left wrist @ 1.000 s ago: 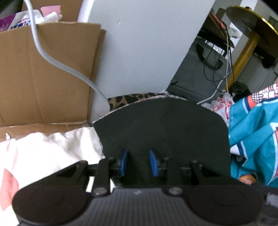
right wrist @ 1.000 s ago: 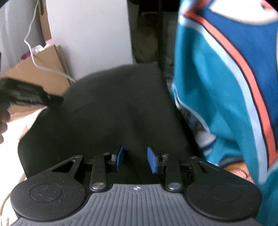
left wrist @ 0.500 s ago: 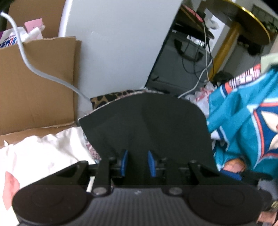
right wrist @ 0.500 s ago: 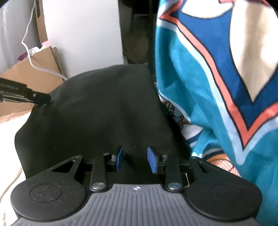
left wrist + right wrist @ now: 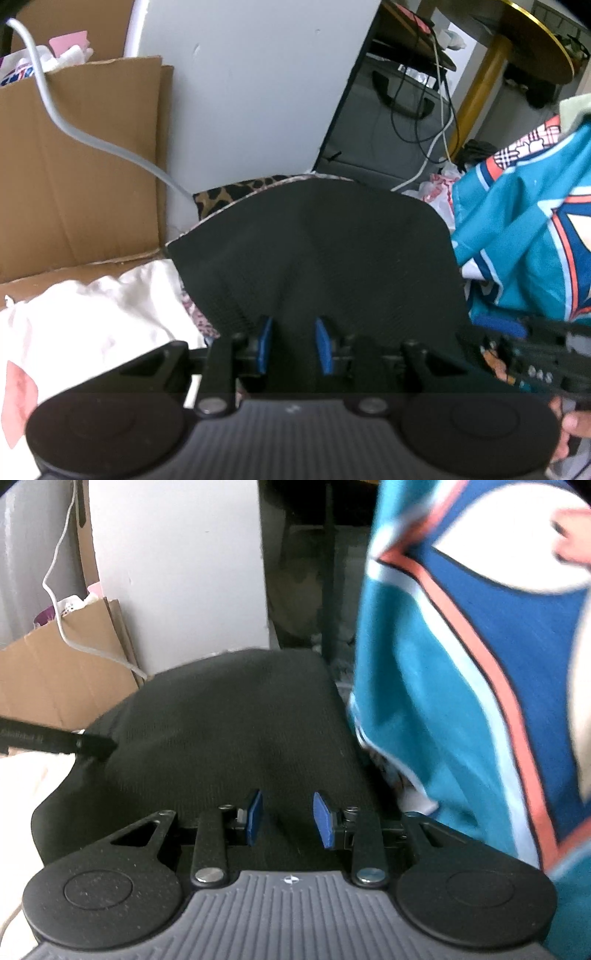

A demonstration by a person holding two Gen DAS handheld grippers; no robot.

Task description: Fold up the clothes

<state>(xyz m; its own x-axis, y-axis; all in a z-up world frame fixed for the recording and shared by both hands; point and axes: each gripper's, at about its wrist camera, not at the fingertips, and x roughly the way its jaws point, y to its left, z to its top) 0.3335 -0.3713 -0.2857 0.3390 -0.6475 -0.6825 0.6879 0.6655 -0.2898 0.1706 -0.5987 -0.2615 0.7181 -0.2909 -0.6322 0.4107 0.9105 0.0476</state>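
Since a second ago the teal jersey (image 5: 461, 686) has swung up and fills more of the right-hand view, hanging just right of the black garment (image 5: 229, 731), and the right claw now shows at the lower right of the left-hand view.

Both claws tilt downward over the black garment. The left claw (image 5: 291, 345) has its blue pads partly apart with black cloth bunched between them; it appears to grip the cloth. The right claw (image 5: 284, 818) stands a little wider, also with black cloth between its pads, seemingly held. Fingers (image 5: 570, 424) of the person's right hand wrap its handle. A cardboard box (image 5: 77, 162) and grey cable (image 5: 110, 147) stand left of the garment.
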